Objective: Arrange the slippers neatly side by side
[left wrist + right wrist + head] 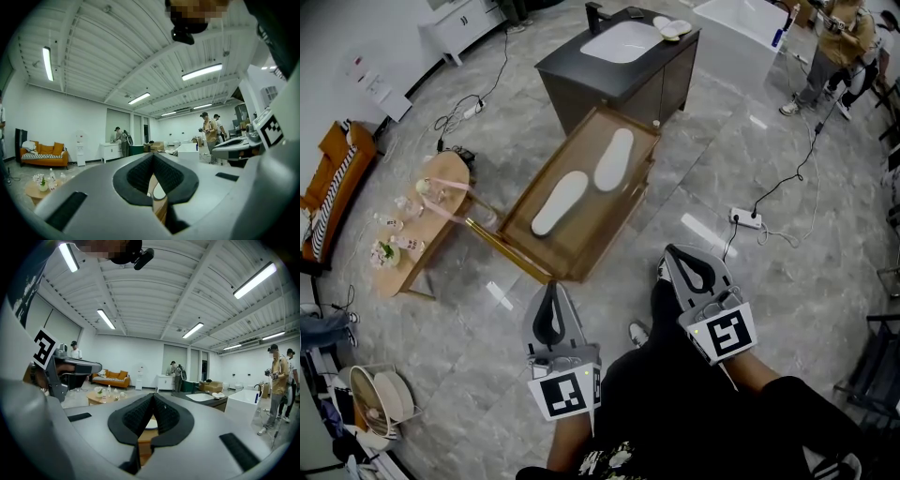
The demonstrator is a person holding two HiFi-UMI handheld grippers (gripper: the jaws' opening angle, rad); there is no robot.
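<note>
Both tools sit clenched on nothing, left gripper and right gripper low at six o'clock. The two white slippers lie staggered on the wooden tray up at twelve: near slipper toward its seven o'clock, far slipper toward one. Best play, I'd say: open wide, pinch one slipper's edge, and draw it level beside its mate, toes matched.

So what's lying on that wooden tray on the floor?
A near slipper and a far slipper, both white, not touching. The floor under the wooden tray is covered.
</note>
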